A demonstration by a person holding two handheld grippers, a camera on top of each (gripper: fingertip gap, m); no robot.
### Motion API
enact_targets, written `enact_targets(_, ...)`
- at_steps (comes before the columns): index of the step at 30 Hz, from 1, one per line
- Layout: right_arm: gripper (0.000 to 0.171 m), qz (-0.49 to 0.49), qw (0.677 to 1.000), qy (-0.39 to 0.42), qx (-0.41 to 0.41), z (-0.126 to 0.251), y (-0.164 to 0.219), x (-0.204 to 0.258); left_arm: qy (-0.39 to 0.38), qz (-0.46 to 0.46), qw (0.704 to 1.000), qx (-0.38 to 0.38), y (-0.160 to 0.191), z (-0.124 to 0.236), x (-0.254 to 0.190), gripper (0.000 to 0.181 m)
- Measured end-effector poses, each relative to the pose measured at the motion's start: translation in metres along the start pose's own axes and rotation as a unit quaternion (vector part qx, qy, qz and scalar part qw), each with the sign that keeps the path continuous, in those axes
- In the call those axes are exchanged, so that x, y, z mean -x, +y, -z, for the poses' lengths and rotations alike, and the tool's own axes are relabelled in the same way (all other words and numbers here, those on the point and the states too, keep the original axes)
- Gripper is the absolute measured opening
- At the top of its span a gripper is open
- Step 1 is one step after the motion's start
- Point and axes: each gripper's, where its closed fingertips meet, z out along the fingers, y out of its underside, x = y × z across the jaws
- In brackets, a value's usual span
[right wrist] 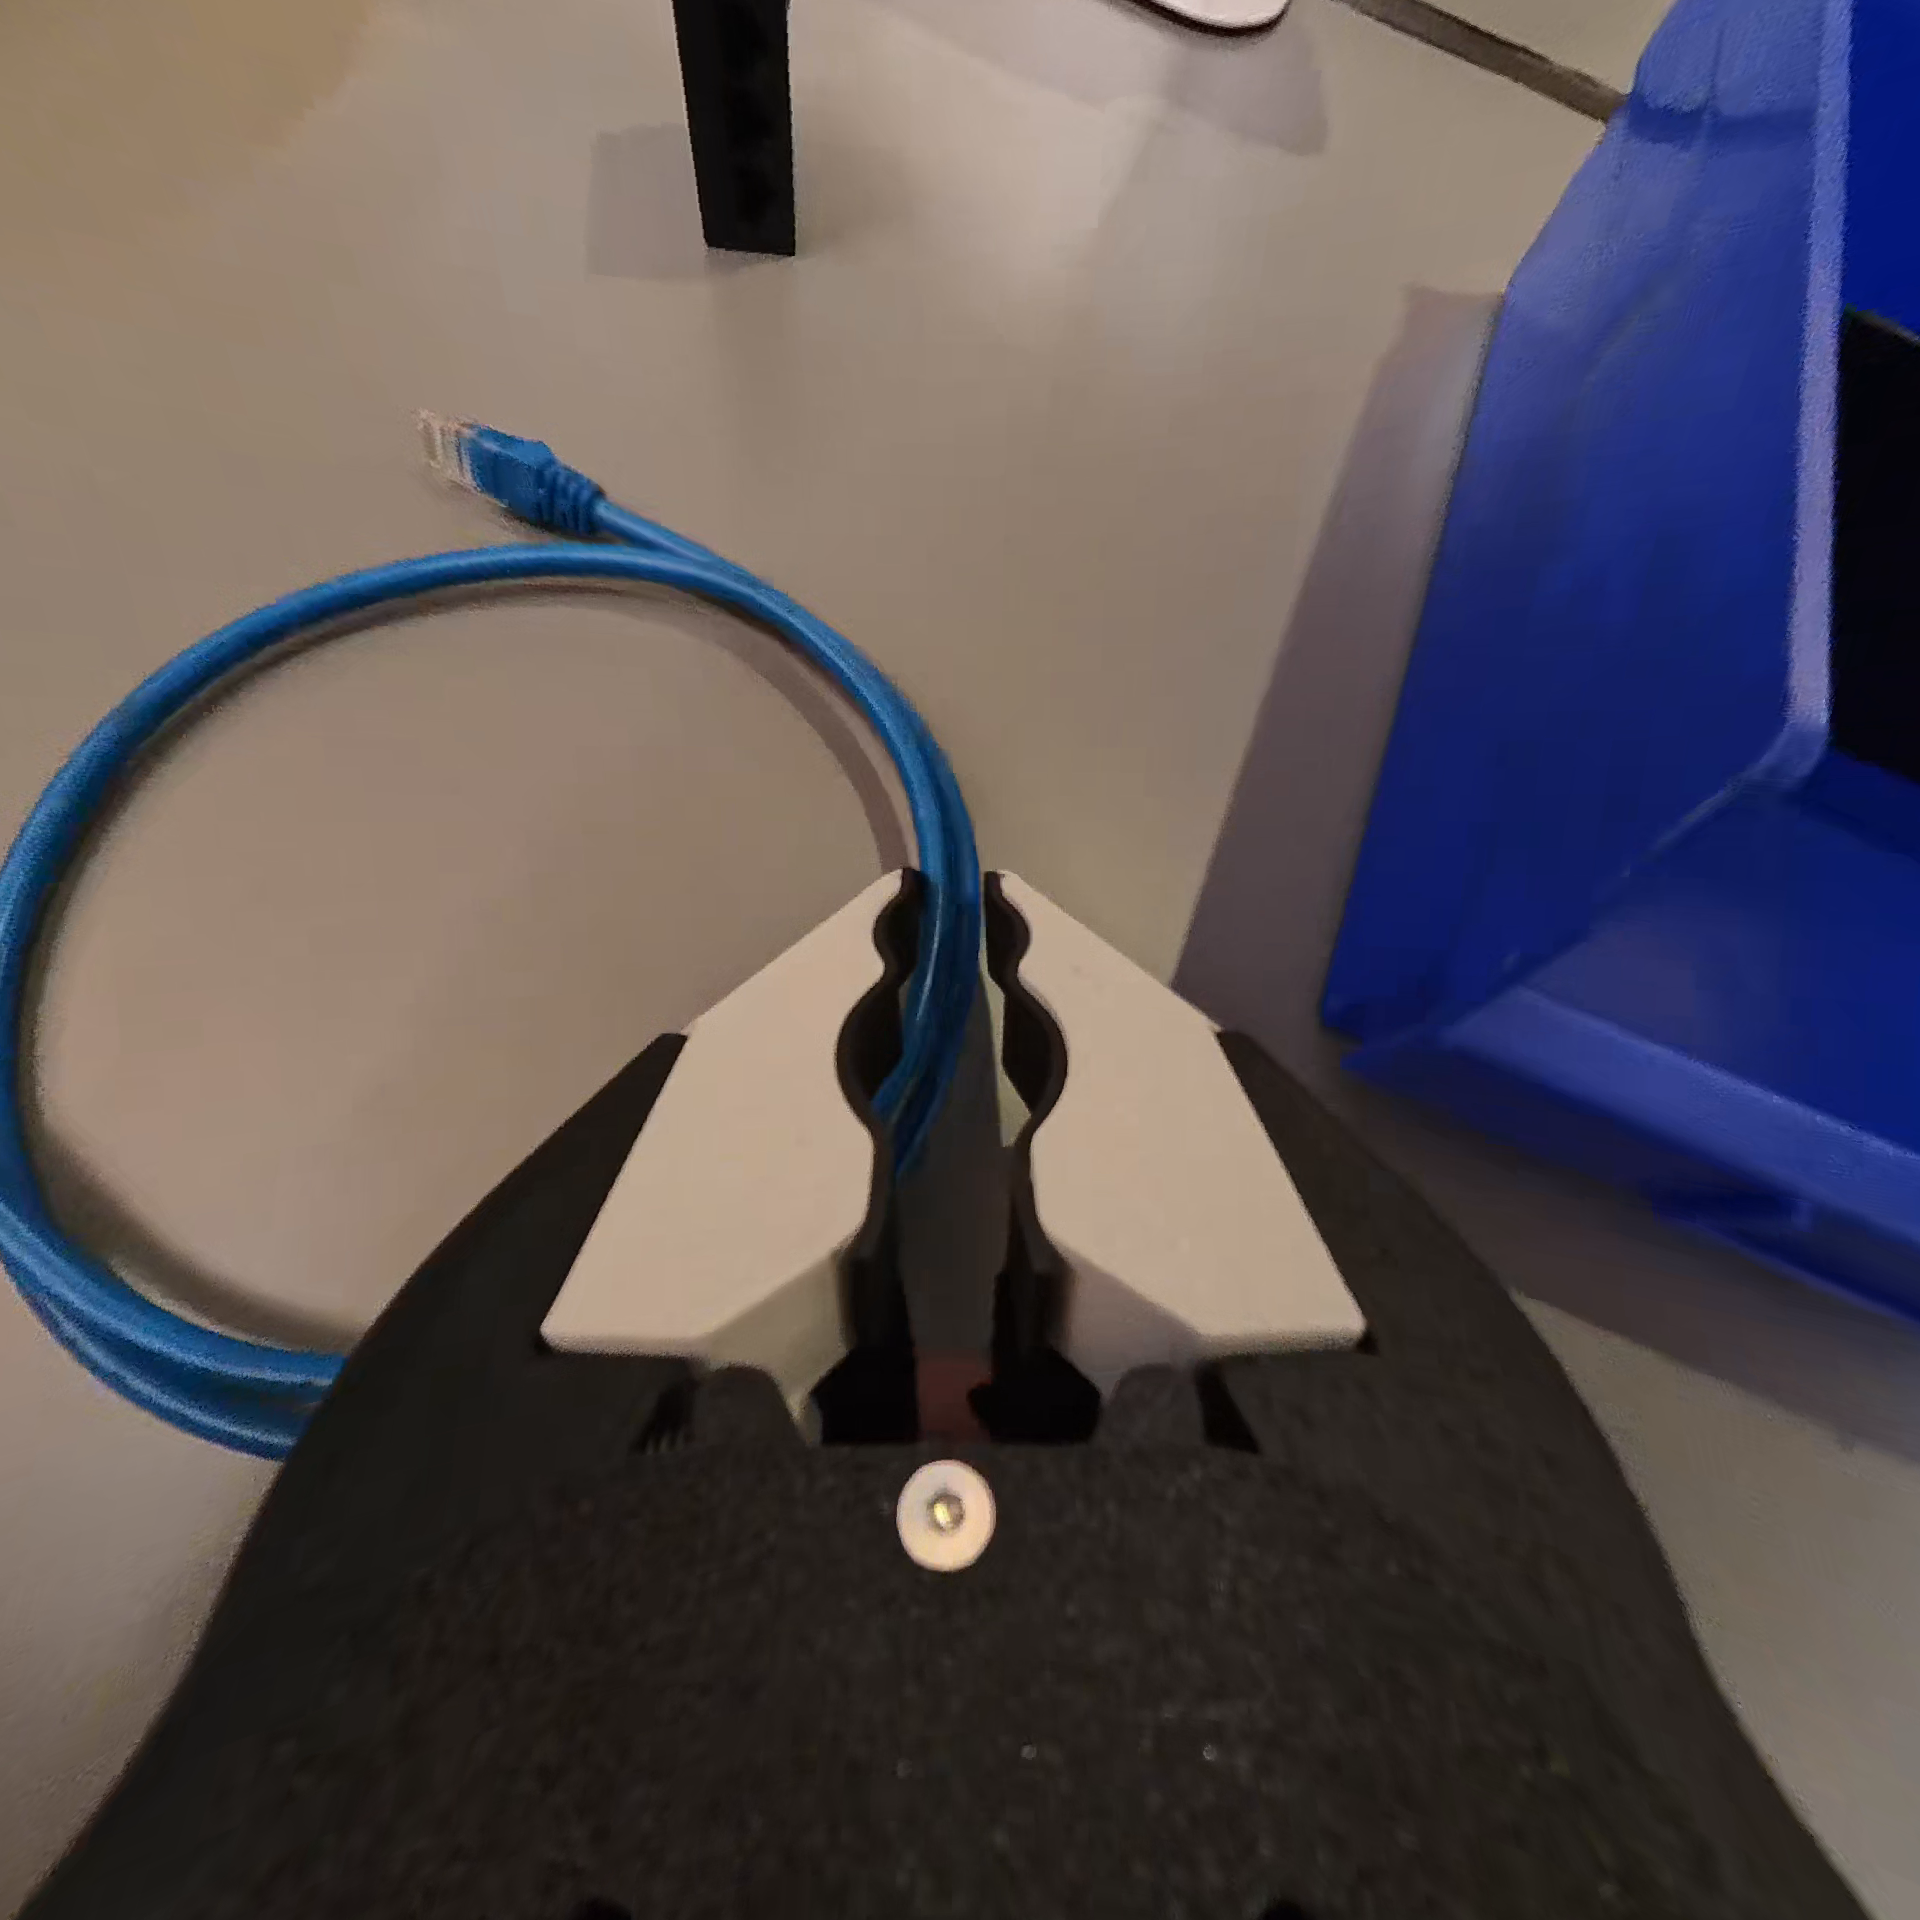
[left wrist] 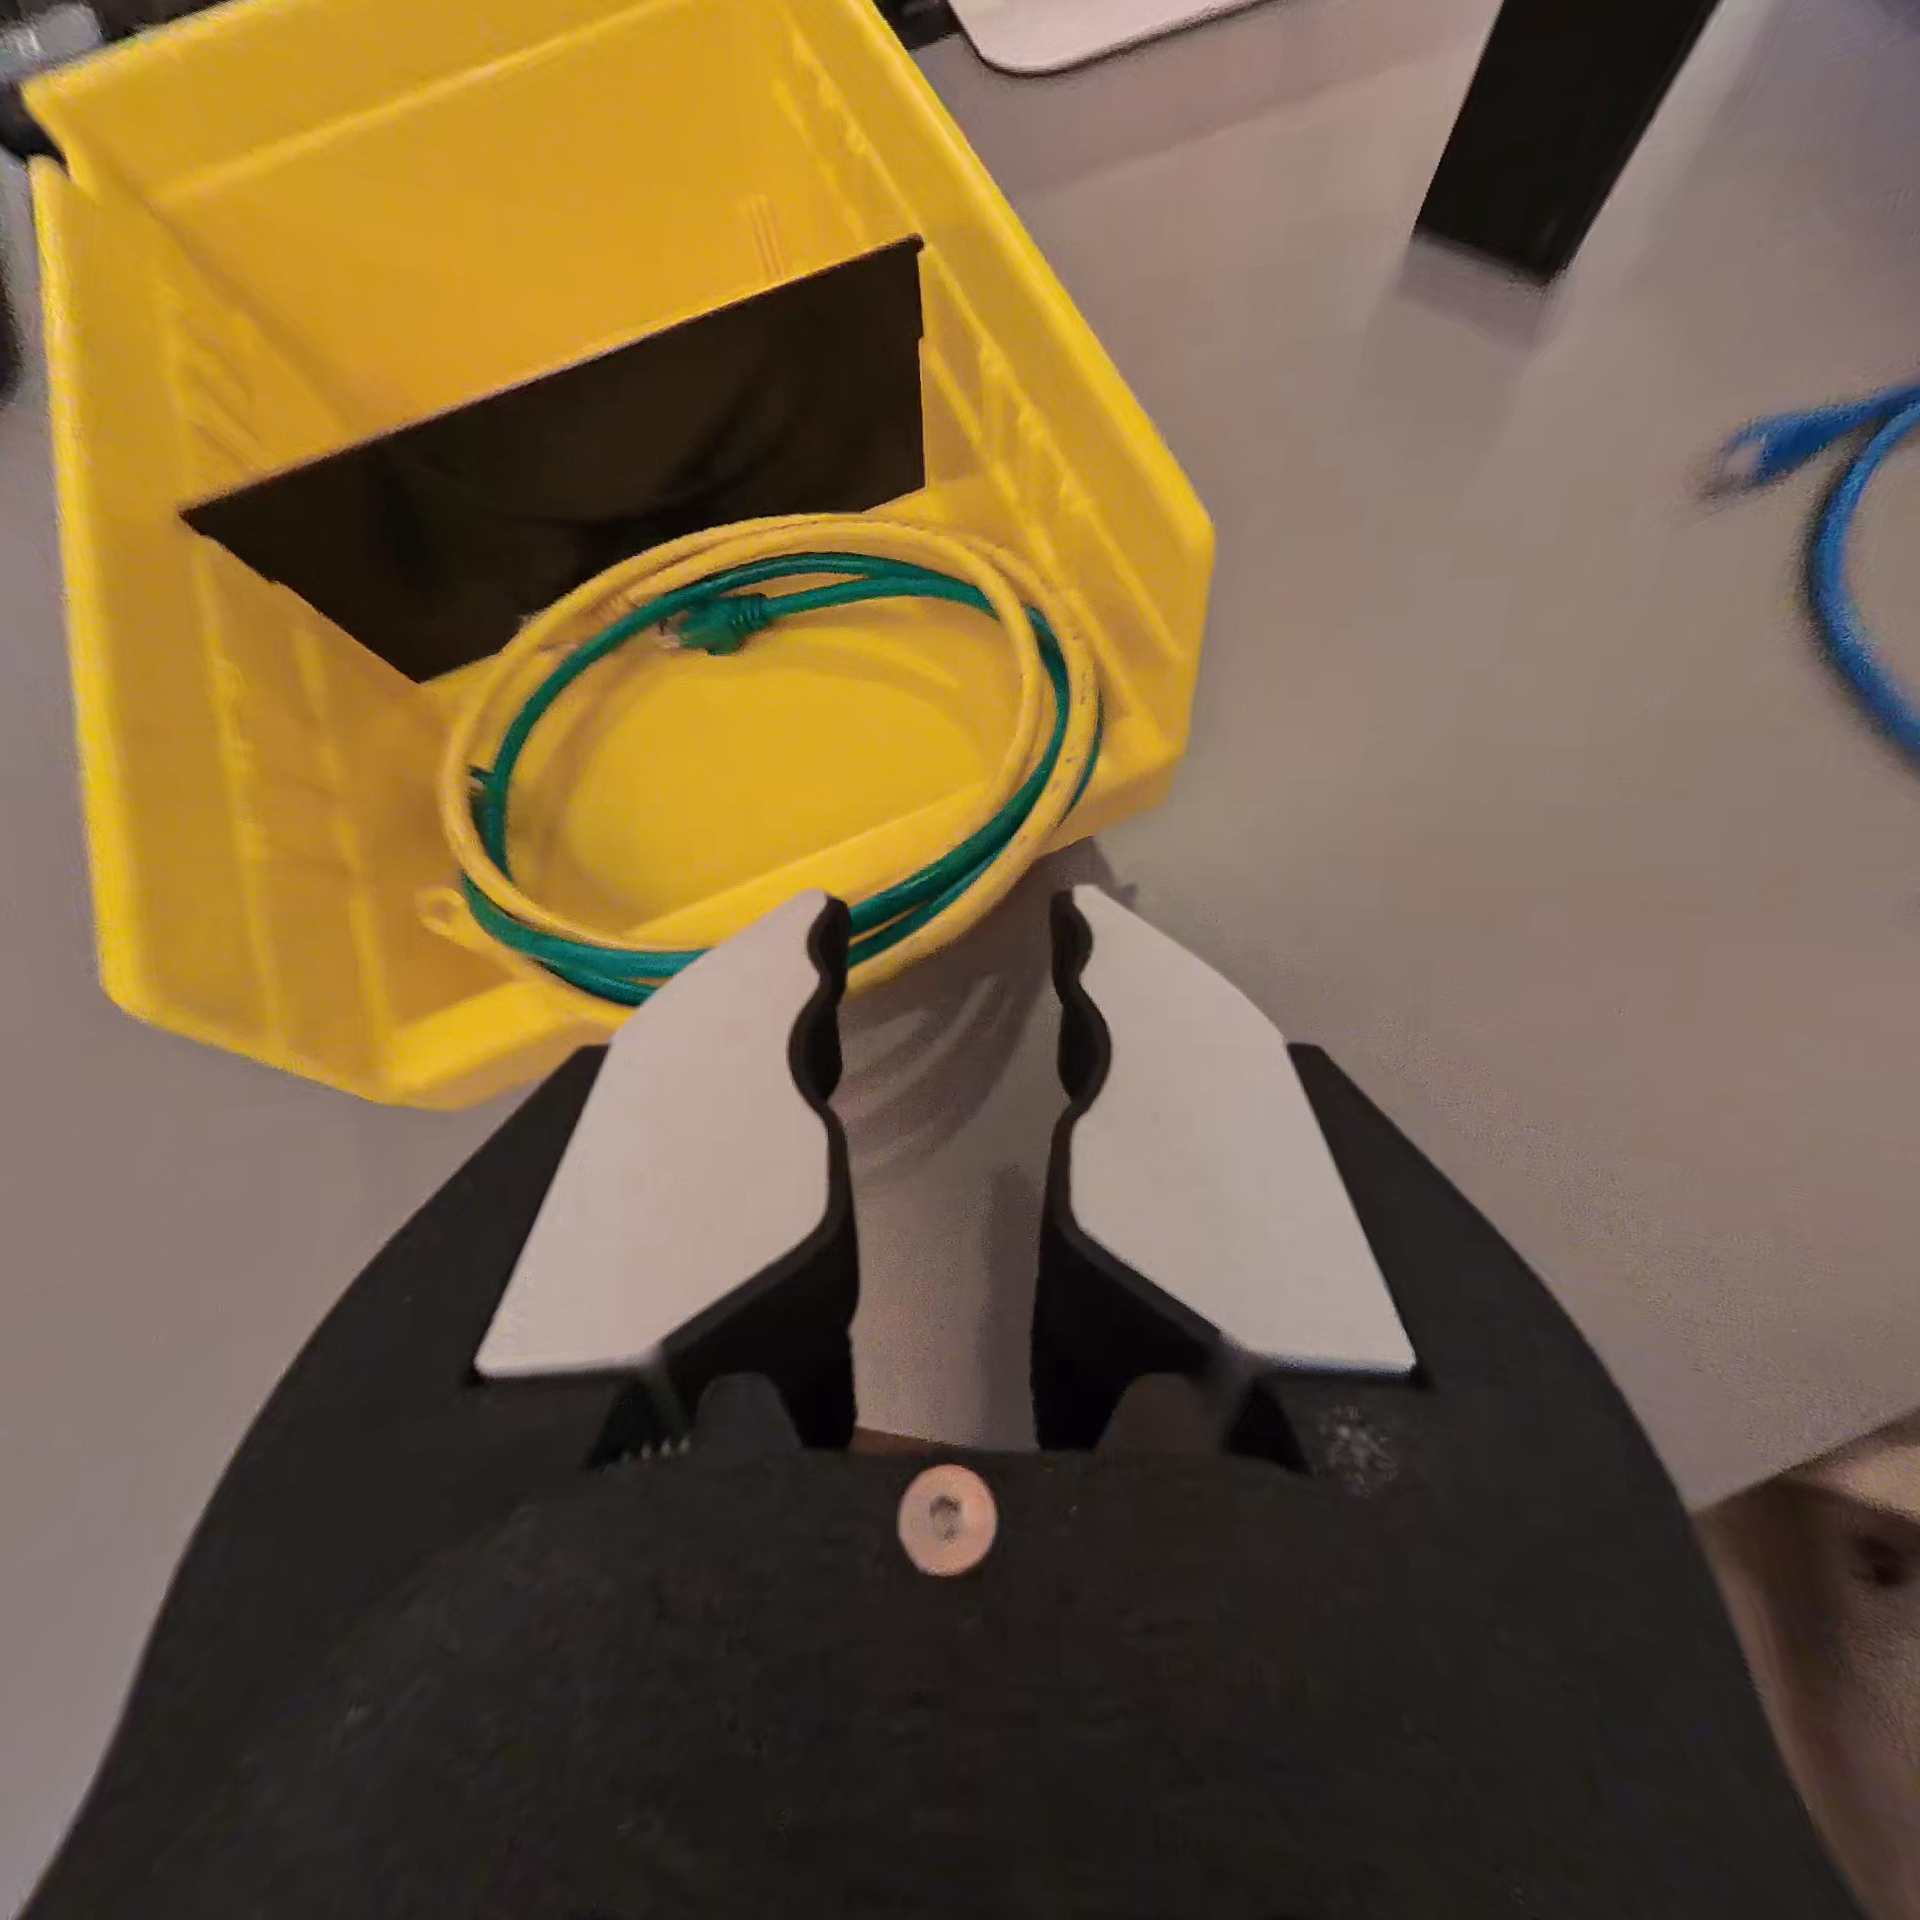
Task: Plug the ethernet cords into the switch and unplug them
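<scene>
On the table (right wrist: 1039, 416), the right tongs (right wrist: 948, 894) pinch the coiled blue cord (right wrist: 312, 613); the left tongs (left wrist: 940, 914) hang wide, empty, beside the yellow bin (left wrist: 1143, 499) holding more cords (left wrist: 1049, 727). No switch shows; plugging seems not yet begun.

The left wrist view looked steeply down, close above the near rim of a yellow bin (left wrist: 644, 1049) on the grey tabletop (left wrist: 1455, 831). The right wrist view looked forward at a shallower angle beside a blue bin (right wrist: 1621, 665). Both views shared the blue cord (left wrist: 1839, 582) (right wrist: 312, 613) and the black upright post (left wrist: 1558, 125) (right wrist: 738, 125).
</scene>
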Motion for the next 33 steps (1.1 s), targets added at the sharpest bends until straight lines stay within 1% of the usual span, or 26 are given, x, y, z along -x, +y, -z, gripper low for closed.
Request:
enact_targets(3, 0.019, 0.015, 0.999, 0.015, -0.031, 0.007, -0.008, -0.003, -0.001, -0.109, 0.994, 0.026, 0.004, -0.007, 0.003, 0.038)
enact_targets(6, 0.02, 0.042, 0.997, 0.027, -0.064, 0.012, -0.023, -0.006, -0.003, -0.202, 0.978, 0.056, 0.01, -0.017, 0.001, 0.031)
enact_targets(8, 0.02, 0.044, 0.996, 0.03, -0.074, 0.013, -0.028, -0.007, -0.022, -0.24, 0.968, 0.066, 0.01, -0.021, 0.004, 0.018)
enact_targets(10, 0.02, 0.037, 0.996, 0.016, -0.078, 0.013, -0.029, -0.003, -0.024, -0.257, 0.964, 0.064, 0.006, -0.021, 0.004, 0.016)
enact_targets(13, 0.019, 0.022, 0.997, -0.007, -0.074, 0.012, -0.025, 0.005, -0.016, -0.246, 0.967, 0.056, 0.002, -0.015, 0.001, 0.015)
enact_targets(18, 0.019, 0.006, 0.997, -0.038, -0.072, 0.008, -0.024, 0.016, -0.014, -0.244, 0.968, 0.062, 0.005, -0.008, -0.001, 0.014)
enact_targets(21, 0.019, 0.01, 0.996, -0.047, -0.074, 0.008, -0.025, 0.02, -0.031, -0.232, 0.972, 0.033, -0.004, 0.001, -0.001, 0.012)
enact_targets(22, 0.019, 0.012, 0.996, -0.048, -0.074, 0.007, -0.025, 0.021, -0.038, -0.221, 0.974, 0.018, -0.01, 0.005, 0.001, 0.007)
enact_targets(23, 0.019, 0.013, 0.996, -0.05, -0.074, 0.007, -0.025, 0.022, -0.038, -0.208, 0.977, 0.001, -0.015, 0.009, 0.001, 0.007)
enact_targets(26, 0.02, 0.014, 0.995, -0.068, -0.073, 0.006, -0.026, 0.029, -0.008, -0.167, 0.986, -0.009, -0.017, 0.012, -0.005, 0.006)
enact_targets(28, 0.021, 0.016, 0.992, -0.096, -0.079, 0.007, -0.029, 0.041, 0.004, -0.159, 0.987, -0.009, -0.014, 0.011, -0.009, 0.006)
enact_targets(29, 0.022, 0.019, 0.989, -0.12, -0.084, 0.009, -0.032, 0.051, -0.004, -0.159, 0.987, -0.006, -0.013, 0.01, -0.007, 0.006)
enact_targets(31, 0.025, 0.024, 0.98, -0.179, -0.086, 0.013, -0.038, 0.076, -0.032, -0.16, 0.987, -0.007, -0.014, 0.011, 0.0, 0.006)
enact_targets(33, 0.025, 0.033, 0.971, -0.22, -0.088, 0.017, -0.046, 0.099, -0.073, -0.154, 0.985, -0.029, -0.023, 0.019, 0.013, 0.006)
